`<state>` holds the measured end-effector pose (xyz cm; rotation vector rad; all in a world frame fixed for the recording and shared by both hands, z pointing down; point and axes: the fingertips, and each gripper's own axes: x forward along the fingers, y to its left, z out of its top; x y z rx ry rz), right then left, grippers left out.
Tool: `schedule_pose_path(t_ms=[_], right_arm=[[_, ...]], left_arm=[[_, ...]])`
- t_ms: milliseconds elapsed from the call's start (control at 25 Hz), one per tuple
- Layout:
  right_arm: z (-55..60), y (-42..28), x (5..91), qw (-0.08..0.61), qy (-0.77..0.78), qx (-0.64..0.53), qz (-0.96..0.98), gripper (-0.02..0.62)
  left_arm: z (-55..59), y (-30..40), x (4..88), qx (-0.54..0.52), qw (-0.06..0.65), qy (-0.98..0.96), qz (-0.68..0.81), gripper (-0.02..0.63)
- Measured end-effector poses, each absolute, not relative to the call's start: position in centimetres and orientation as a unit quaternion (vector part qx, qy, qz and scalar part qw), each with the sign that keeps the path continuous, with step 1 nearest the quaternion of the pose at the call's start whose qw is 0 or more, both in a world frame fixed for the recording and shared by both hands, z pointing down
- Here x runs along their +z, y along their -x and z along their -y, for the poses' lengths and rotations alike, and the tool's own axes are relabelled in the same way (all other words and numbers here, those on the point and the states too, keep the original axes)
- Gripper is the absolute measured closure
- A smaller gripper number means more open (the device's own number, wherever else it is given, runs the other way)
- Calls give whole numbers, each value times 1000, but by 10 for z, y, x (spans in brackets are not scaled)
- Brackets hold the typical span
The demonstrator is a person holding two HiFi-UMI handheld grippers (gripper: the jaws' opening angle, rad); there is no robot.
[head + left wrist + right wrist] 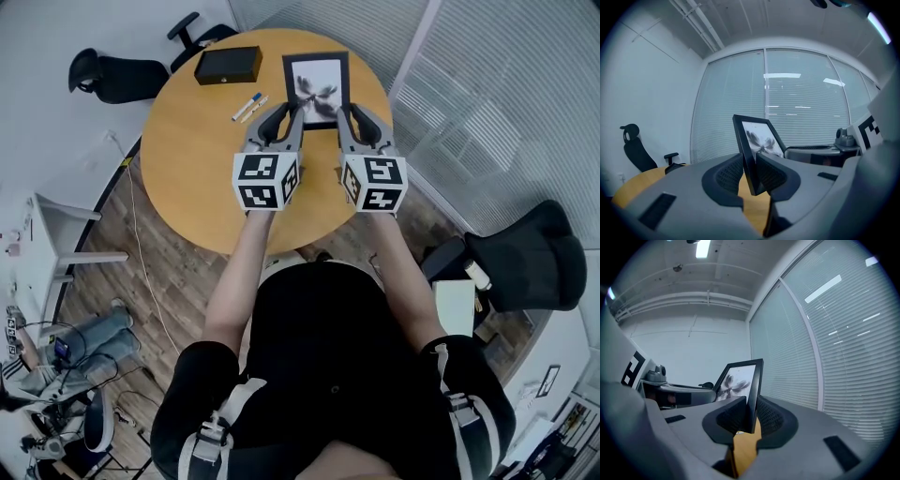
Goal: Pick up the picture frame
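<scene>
Head view: the picture frame [316,86] is gripped at its near corners by the left tongs [281,120] and right tongs [362,118] over a round wooden desk [187,178], w/ a black box [228,65] and markers [249,106] nearby; probably lifted clear, tho not certain. Left gripper view: pads [727,174] are closed on the frame's edge at one corner only, so a pivot or slip could be caused by uneven pull. Right gripper view: same pinch on the opposite edge, window blinds [853,357] behind.

Your arms reach forward side by side over the table's [187,173] near edge, both grippers held about level. Your left gripper [282,116] is clamped on the picture frame's [316,89] left edge, and your right gripper [361,117] on its right edge.
</scene>
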<state>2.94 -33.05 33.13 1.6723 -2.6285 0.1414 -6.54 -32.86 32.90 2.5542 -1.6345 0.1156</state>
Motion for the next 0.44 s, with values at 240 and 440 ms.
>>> schedule_pose_path(t_ms=[240, 440], right_arm=[[334, -27, 334, 11, -534, 52, 844, 509], [334, -27, 337, 15, -535, 52, 843, 509]], left_arm=[[332, 68, 331, 38, 57, -841, 537, 507], [332, 68, 336, 41, 63, -841, 536, 506]])
